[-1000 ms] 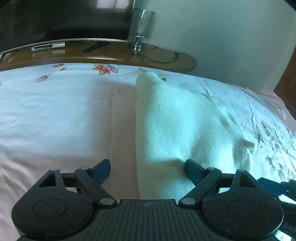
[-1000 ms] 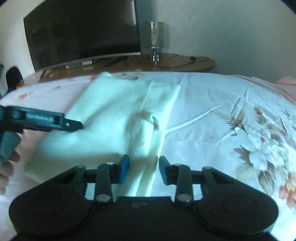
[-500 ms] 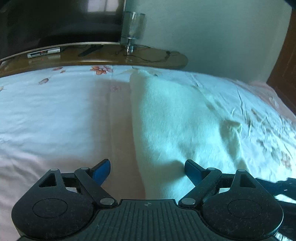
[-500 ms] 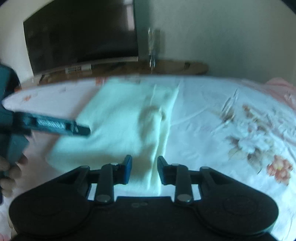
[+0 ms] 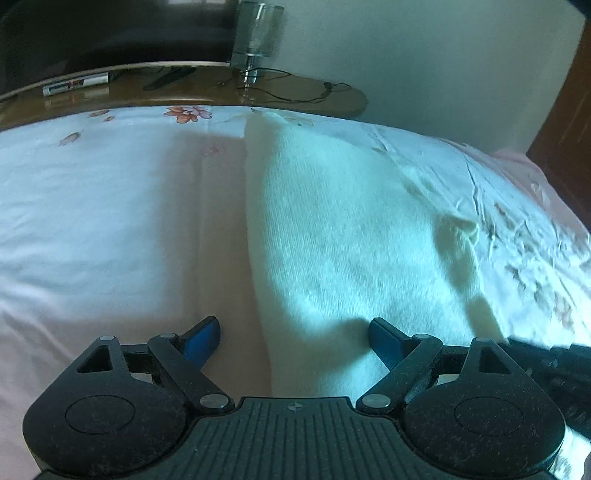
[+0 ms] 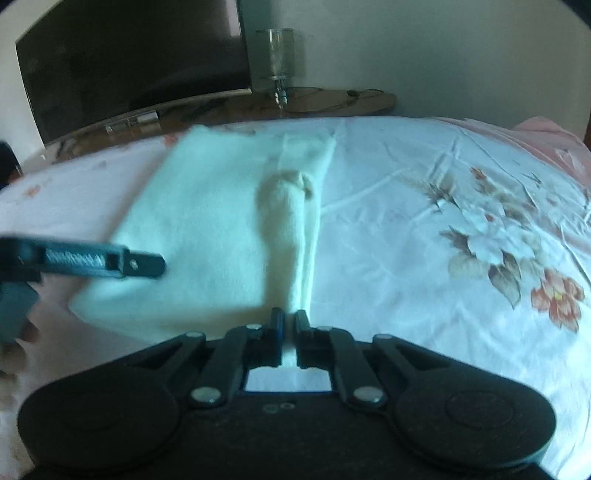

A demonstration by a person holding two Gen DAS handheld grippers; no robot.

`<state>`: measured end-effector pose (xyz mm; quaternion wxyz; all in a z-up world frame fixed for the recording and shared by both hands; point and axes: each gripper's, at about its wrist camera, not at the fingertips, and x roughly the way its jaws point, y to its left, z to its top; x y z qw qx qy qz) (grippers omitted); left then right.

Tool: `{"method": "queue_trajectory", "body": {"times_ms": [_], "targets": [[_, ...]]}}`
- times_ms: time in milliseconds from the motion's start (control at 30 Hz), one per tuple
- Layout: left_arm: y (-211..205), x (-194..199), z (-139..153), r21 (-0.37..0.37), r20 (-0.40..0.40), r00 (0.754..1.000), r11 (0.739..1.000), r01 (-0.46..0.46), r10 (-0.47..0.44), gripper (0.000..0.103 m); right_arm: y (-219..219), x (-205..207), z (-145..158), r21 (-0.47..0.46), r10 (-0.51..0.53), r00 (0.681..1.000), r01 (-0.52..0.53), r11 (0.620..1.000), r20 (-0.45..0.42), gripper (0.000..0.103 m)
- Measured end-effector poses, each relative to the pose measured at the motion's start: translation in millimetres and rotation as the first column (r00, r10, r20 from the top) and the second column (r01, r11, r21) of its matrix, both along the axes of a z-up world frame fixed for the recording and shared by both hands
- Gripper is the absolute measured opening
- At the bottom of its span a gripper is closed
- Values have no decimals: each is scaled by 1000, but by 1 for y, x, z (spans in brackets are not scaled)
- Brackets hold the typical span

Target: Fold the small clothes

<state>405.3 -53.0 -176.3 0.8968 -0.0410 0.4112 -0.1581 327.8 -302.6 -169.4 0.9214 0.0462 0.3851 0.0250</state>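
Two wrist views, close, angled down — sharing the white garment (image 5: 351, 236) (image 6: 207, 229)

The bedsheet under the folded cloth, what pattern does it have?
The bedsheet is pale with printed flowers and leaves, clearest in the right wrist view.

Floral bedsheet (image 6: 461, 206); television (image 6: 129, 62); glass (image 5: 258, 27) on shelf (image 5: 295, 98).

The right claw (image 6: 290, 325) has been closing on the cream garment's (image 6: 207, 229) near edge.
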Motion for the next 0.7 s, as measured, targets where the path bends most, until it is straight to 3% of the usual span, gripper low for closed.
{"method": "queue_trajectory", "body": {"times_ms": [67,133,267,533,700], "targets": [[2,7,5,-9,-10,1000,1000,-19,19,87,-10,5,11,67,-18,999,16,998,35,36],[4,15,10,-18,-12,999,999,-38,38,87,-21,18,19,164,-24,999,17,986,42,43],[2,34,20,-15,-3,998,998,-67,66,87,-31,53,28,204,-50,998,41,978,41,69],[0,72,14,-43,-30,996,995,-91,90,87,-48,105,2,285,-59,998,65,956,-29,73],[4,85,-1,-145,-85,995,988,-62,50,87,-49,120,-17,334,-28,998,47,941,-62,73]]}}
